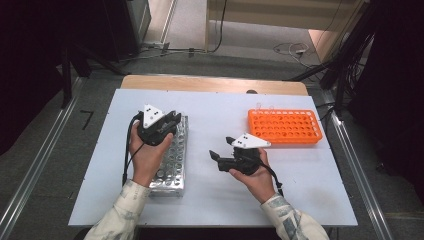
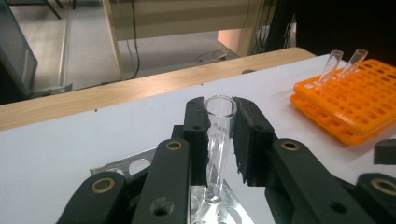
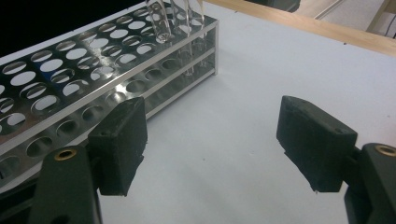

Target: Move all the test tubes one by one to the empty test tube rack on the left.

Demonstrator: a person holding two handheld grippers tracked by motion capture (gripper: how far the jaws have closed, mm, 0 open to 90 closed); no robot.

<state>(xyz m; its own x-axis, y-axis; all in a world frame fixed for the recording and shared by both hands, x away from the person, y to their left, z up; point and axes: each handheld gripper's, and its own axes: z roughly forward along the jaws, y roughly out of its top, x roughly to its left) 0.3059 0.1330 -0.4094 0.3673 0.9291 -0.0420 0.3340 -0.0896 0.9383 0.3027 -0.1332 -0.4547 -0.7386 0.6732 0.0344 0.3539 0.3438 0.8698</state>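
Observation:
My left gripper (image 1: 175, 120) hovers over the far end of a metal tube rack (image 1: 172, 167) at the left of the table. In the left gripper view its jaws (image 2: 219, 123) are shut on a clear glass test tube (image 2: 217, 140), which stands upright with its lower end at the metal rack (image 2: 133, 165). My right gripper (image 1: 220, 148) is held mid-table, pointing left toward that rack. Its jaws (image 3: 212, 140) stand open with nothing between them, above bare white tabletop. Clear tubes (image 3: 173, 18) stand in the far corner of the metal rack (image 3: 70, 84).
An orange plastic rack (image 1: 285, 126) lies at the back right with two clear tubes (image 2: 343, 65) leaning in its far corner. The white table (image 1: 225, 197) has a wooden strip (image 1: 210, 83) along its far edge. Cables lie on the floor beyond.

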